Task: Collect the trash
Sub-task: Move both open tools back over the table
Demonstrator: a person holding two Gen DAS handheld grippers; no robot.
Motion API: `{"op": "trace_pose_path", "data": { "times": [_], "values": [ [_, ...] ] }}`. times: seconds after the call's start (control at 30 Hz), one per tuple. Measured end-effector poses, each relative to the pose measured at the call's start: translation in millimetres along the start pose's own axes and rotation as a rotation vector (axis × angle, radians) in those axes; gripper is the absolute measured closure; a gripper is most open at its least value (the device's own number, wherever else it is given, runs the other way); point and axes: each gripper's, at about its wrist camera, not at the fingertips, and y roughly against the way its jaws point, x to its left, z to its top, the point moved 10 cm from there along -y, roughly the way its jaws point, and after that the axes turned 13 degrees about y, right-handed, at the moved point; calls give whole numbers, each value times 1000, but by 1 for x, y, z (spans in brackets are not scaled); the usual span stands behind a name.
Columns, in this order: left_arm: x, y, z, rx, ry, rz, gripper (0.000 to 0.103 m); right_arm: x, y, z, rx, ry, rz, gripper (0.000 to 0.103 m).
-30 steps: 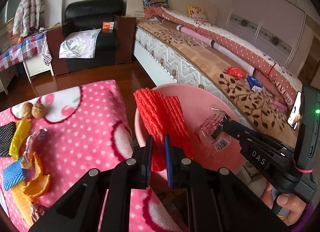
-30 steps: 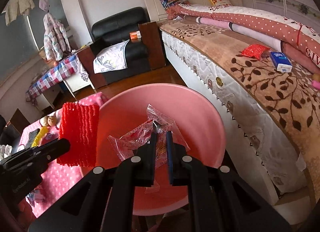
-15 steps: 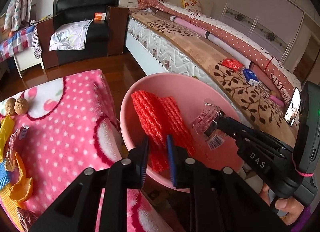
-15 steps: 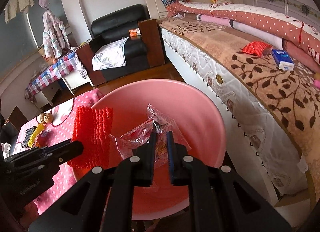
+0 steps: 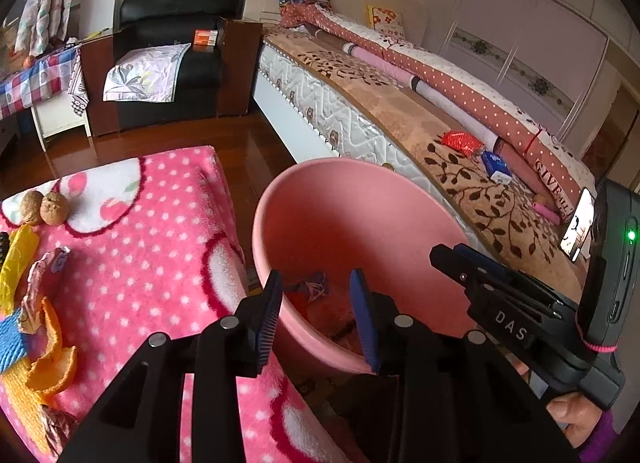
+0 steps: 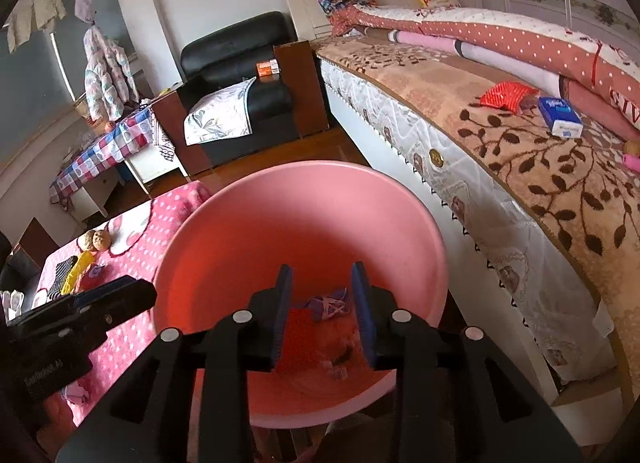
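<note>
Far left on the pink polka-dot blanket [image 5: 160, 239], leftover scraps are seen: two walnuts [image 5: 42, 208] at the far edge, a yellow wrapper [image 5: 16, 259] nearer, a crumpled foil wrapper [image 5: 42, 275] beside it, then orange peel [image 5: 54, 359] and a blue mesh piece [image 5: 10, 339] closest to the camera. None of these is touched by either tool. Just right of the blanket, the pink basin [image 5: 360, 203] is placed between blanket and bed [image 5: 400, 115]. The left gripper [image 5: 318, 317] is held over the basin's near rim, its jaws apart and opening, nothing gripped between them. Inside the basin, at the bottom, dropped trash is visible: red foam netting [image 6: 298, 327], a purplish wrapper [image 6: 330, 305] touching it, and a clear plastic wrapper [image 6: 336, 363] nearer, partly blurred. The right gripper [image 6: 322, 317] is poised above the basin too, jaws apart and opening, with nothing clamped; the trash lies below, seen through the gap. To the right in the left wrist view, the right tool is seen from the side, held by a hand [image 5: 572, 413] in a purple sleeve. Farther right, a red packet [image 6: 506, 95] and a blue box [image 6: 560, 115] are lying on the bed cover, well apart from the basin. A black armchair [image 6: 240, 63] is seen far back.
</note>
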Motion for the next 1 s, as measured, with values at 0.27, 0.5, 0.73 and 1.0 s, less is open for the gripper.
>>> {"op": "trace_pose_path", "data": {
  "times": [0.27, 0.5, 0.73, 1.0],
  "values": [
    [9, 27, 3, -42, 14, 12, 68, 18, 18, 3, -34, 16, 18, 72],
    [22, 60, 5, -96, 25, 28, 64, 42, 35, 6, -64, 50, 62, 72],
    [45, 91, 2, -142, 40, 68, 64, 73, 50, 5, -87, 88, 115, 72],
    [84, 120, -3, -180, 86, 128, 64, 110, 59, 0, -82, 144, 153, 72]
  ]
}}
